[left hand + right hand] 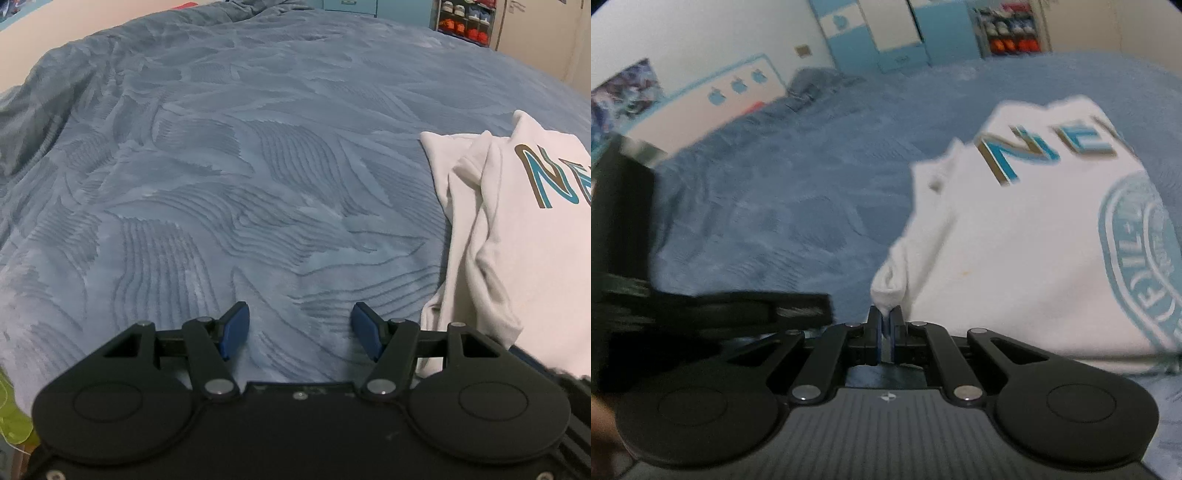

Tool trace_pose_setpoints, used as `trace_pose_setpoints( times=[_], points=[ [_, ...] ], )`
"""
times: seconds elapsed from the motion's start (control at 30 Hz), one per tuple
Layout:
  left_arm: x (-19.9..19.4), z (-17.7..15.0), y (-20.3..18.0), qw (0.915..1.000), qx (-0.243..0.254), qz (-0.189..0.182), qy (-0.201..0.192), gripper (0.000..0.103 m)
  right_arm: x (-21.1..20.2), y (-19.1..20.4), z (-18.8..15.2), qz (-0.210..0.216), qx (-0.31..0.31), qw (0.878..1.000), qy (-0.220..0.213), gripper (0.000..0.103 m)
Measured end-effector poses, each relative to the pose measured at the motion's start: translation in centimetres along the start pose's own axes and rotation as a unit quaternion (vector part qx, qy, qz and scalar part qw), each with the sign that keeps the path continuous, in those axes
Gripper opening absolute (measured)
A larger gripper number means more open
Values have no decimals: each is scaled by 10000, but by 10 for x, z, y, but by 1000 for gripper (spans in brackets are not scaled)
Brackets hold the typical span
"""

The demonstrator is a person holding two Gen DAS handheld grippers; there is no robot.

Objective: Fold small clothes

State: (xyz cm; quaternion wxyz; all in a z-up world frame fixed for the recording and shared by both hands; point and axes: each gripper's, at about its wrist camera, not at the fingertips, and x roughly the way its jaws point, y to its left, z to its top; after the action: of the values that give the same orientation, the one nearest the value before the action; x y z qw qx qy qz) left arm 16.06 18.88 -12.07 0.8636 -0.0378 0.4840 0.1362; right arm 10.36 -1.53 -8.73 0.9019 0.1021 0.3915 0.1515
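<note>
Both grippers: matte black bodies, round side caps, silver pivot screws, jointed link arms. Left gripper (299,326) and right gripper (885,332) carry blue fingers (234,328). Right body ribbed, small white emblem.

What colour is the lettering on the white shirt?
Teal with brown outline on the white shirt; clearest in the left wrist view.

light: dim, even | right view motion-blurred | left sharper | edges fisheye-bent

Bedspread (229,177): blue cloth, raised ribbed texture. White shirt (524,236): soft matt knit, printed lettering. Left hand-held gripper (300,326): matt black plastic, blue pads, shiny metal pins.
</note>
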Motion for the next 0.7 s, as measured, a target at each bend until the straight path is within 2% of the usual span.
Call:
trace_pose_setpoints(
  times=[0.07, 0.13, 0.17, 0.23, 0.27, 0.33, 0.4, 0.43, 0.5, 0.57, 0.7],
  points=[
    [-2, 1, 3, 10000, -45, 36, -31, 64, -7, 11, 3, 47, -106, 9998, -161, 0],
    [-2, 2, 7, 9999, -110, 55, -24, 66, -4, 14, 4, 445, -11, 9990, 26, 0],
    [0, 2, 10, 9997, -168, 161, 7, 63, 2, 15, 1, 446, 37, 9989, 164, 0],
    [3, 1, 15, 9996, -246, 145, 57, 63, 12, 17, -11, 5, -127, 9997, 208, 0],
    [3, 0, 17, 9995, -272, 117, 69, 63, 17, 14, -16, -60, -134, 9995, 278, 0],
    [2, 0, 15, 9996, -257, 121, 55, 63, 20, 4, -20, 74, 75, 9991, 416, 0],
    [2, 0, 12, 9997, -212, 100, 39, 63, 14, -1, -19, 66, 90, 9994, 339, 0],
    [2, 0, 9, 9998, -171, 66, 36, 63, 8, -2, -17, -7, -7, 9997, 234, 2],
    [0, 0, 3, 10000, -88, -21, 24, 63, -6, -3, -10, -258, -240, 9994, 12, 11],
    [-2, 1, -1, 9998, -39, -186, -15, 63, -19, -12, -1, -489, -382, 9979, -192, 15],
    [-10, 3, -14, 9976, -20, -671, -178, 63, -35, -45, 16, -997, -193, 9944, -278, 22]
  ],
)
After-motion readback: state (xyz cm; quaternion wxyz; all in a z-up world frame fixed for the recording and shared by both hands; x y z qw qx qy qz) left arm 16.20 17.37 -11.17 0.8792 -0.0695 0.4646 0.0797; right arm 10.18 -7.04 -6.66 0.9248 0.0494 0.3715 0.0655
